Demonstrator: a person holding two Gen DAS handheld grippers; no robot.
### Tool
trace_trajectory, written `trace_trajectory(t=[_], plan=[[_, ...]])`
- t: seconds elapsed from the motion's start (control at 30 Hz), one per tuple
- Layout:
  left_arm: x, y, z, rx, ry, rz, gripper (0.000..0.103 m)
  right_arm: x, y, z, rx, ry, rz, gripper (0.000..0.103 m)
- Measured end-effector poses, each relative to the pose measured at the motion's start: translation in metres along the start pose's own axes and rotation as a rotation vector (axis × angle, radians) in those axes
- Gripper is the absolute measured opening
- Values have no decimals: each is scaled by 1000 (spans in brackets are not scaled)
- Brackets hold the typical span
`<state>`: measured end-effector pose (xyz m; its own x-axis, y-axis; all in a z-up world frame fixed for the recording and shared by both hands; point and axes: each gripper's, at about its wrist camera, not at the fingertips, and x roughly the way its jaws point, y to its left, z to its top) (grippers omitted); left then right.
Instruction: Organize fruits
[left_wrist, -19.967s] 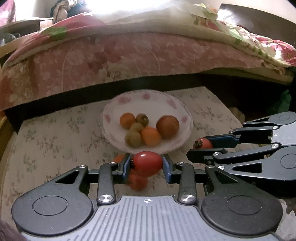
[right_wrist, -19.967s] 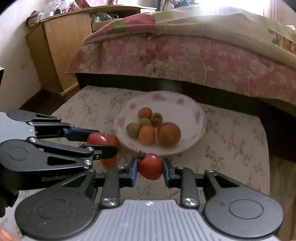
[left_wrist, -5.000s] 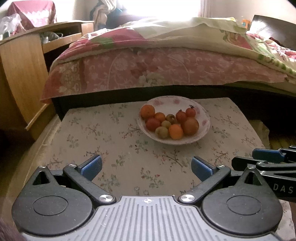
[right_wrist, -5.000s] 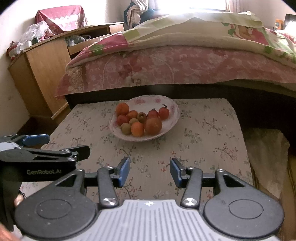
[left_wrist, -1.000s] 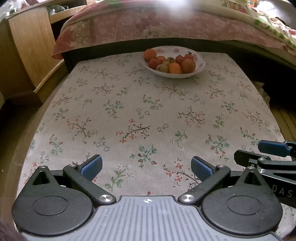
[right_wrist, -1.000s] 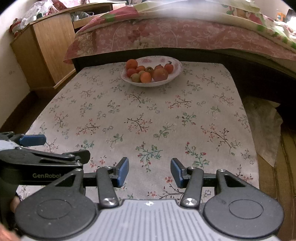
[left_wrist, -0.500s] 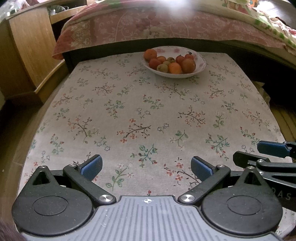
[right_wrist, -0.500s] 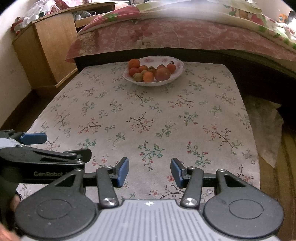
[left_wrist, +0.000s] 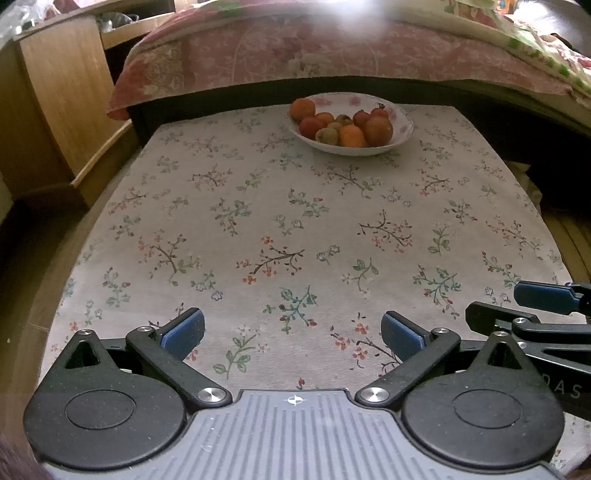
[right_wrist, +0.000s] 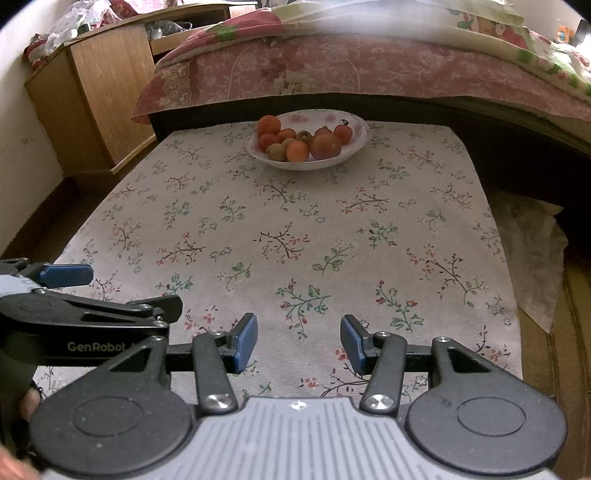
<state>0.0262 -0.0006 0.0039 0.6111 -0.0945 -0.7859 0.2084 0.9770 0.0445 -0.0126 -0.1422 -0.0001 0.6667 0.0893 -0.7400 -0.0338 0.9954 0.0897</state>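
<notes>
fruit all in bowl, both grippers empty

wooden cabinet (left_wrist: 62, 92) at far left, beside the bed (left_wrist: 332, 55). left gripper (left_wrist: 291, 332) low over the near edge of the tabletop (left_wrist: 258, 221), jaws spread wide, nothing between the blue pads. right gripper (right_wrist: 298, 341) just beside it on the right, jaws also parted and empty, a narrower gap than the left.

bowl (right_wrist: 354, 147) sits at the far edge of the tabletop, close to the bed, well apart from both grippers and straight ahead of them. fruits (right_wrist: 295, 142) heaped inside it: orange, red and greenish ones, touching each other. no loose fruit shows on the flowered cloth.

judgement: gathering looks finished; nothing left to pick up as far as these views show.
</notes>
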Motion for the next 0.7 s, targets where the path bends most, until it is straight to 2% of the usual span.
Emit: trace_trajectory(t=[0.7], plan=[[1,-2,-1,6,-1,17,103,3,1,0,-2,10,2,49]])
